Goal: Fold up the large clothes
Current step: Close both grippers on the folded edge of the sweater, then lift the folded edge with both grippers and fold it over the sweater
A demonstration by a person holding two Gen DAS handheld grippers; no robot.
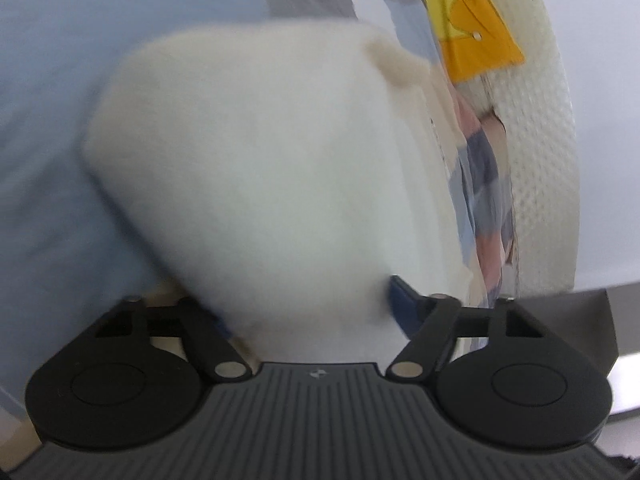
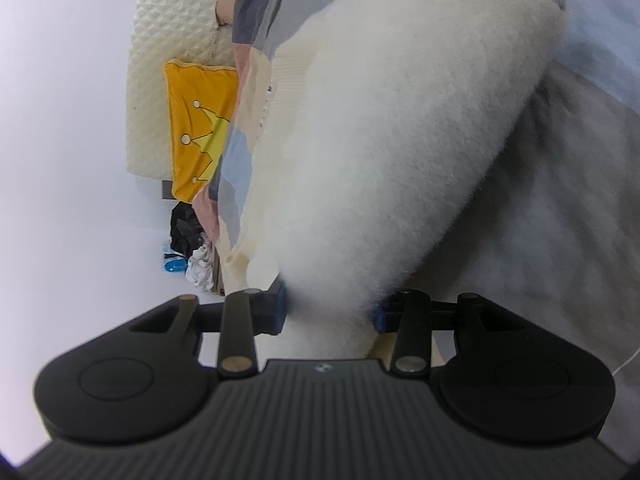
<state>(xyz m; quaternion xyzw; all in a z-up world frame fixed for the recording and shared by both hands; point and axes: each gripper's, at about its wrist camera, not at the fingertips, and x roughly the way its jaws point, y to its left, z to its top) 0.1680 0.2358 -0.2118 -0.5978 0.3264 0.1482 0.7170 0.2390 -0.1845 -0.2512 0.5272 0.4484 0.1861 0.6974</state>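
Looking across both wrist views, I see the bed (image 2: 580, 184) first, covered in a pale blue and grey patchwork quilt (image 1: 48, 120), with a cream quilted headboard (image 1: 536, 168) at its far end. My task's thing, a fluffy white garment (image 2: 384, 152), lies on the quilt and fills the middle of each view; in the right wrist view a ribbed cream edge shows along its left side. An orange cushion (image 2: 196, 120) with a yellow crown design leans against the headboard. Beyond it, a small heap of dark and white things (image 2: 192, 248) sits on the floor by the wall.

My right gripper (image 2: 330, 312) is clenched on the fluffy white garment, the blue pads (image 2: 280, 308) pressing a bunched fold from both sides. My left gripper (image 1: 312, 312) has the same garment between its fingers; one blue pad (image 1: 404, 300) touches the fabric, the other is hidden under it, and the view is blurred, so I cannot tell whether the grip is made.
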